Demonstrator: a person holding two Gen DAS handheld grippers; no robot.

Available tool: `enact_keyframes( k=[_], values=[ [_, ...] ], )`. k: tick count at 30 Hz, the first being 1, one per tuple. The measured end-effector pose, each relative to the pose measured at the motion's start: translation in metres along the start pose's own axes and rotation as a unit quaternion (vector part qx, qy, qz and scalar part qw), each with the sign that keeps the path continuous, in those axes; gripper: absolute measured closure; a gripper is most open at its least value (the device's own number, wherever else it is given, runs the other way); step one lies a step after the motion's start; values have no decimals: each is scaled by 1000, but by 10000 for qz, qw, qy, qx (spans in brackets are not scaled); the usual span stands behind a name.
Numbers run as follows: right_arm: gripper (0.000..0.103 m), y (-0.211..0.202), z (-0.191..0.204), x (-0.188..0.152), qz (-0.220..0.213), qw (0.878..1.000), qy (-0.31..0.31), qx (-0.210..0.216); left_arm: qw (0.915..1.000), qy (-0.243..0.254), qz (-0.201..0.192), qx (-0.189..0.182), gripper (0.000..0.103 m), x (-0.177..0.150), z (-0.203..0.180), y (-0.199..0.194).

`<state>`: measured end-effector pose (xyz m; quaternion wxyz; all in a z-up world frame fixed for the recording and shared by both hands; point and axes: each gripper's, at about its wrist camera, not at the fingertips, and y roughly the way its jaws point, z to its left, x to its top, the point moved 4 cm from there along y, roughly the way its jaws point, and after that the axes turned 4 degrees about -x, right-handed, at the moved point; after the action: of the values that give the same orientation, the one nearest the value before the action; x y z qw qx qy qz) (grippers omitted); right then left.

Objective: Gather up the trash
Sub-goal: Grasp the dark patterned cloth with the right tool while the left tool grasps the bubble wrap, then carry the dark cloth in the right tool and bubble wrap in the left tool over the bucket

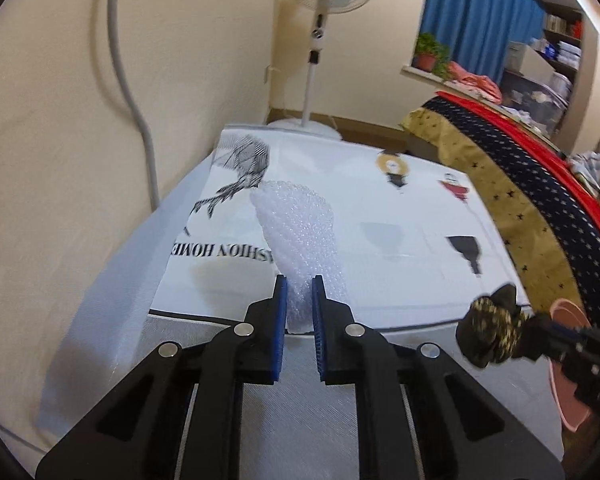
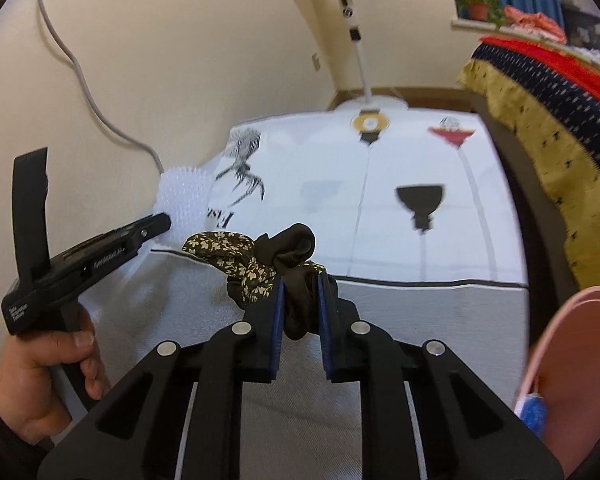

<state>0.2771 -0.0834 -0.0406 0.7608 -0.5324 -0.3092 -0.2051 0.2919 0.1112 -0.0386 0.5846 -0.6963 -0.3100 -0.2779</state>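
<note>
My left gripper is shut on a piece of white bubble wrap and holds it up over the white printed table cover. In the right wrist view the left gripper shows at the left with the bubble wrap in it. My right gripper is shut on a crumpled dark cloth with a gold floral print. In the left wrist view that cloth hangs from the right gripper at the right edge.
A pink bin with something blue at its rim stands at the lower right. A bed with a gold, navy and red cover runs along the right. A standing fan and a grey cable are by the wall.
</note>
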Motion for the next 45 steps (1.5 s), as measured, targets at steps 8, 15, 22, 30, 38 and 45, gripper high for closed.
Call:
enact_keyframes(
  k=[8, 15, 22, 30, 38, 45],
  values=[
    [87, -61, -21, -2, -410, 9985, 117, -350, 9983, 303, -385, -300, 91, -3, -53, -57],
    [87, -123, -44, -10, -771, 9948, 215, -633, 9952, 660, -588, -416, 91, -17, -105, -99],
    [87, -180, -69, -21, -1082, 9889, 260, -983, 9916, 955, -596, -630, 91, -39, -150, -128],
    [87, -232, -122, -43, -1061, 9814, 653, -1459, 9860, 1246, -494, -992, 91, -63, -200, -138],
    [87, -265, -155, -56, -1074, 9728, 822, -1880, 9794, 1451, -435, -1336, 91, -75, -244, -141],
    [87, -266, -173, -63, -1101, 9659, 921, -2153, 9770, 1495, -345, -1478, 91, -78, -269, -133]
  ],
)
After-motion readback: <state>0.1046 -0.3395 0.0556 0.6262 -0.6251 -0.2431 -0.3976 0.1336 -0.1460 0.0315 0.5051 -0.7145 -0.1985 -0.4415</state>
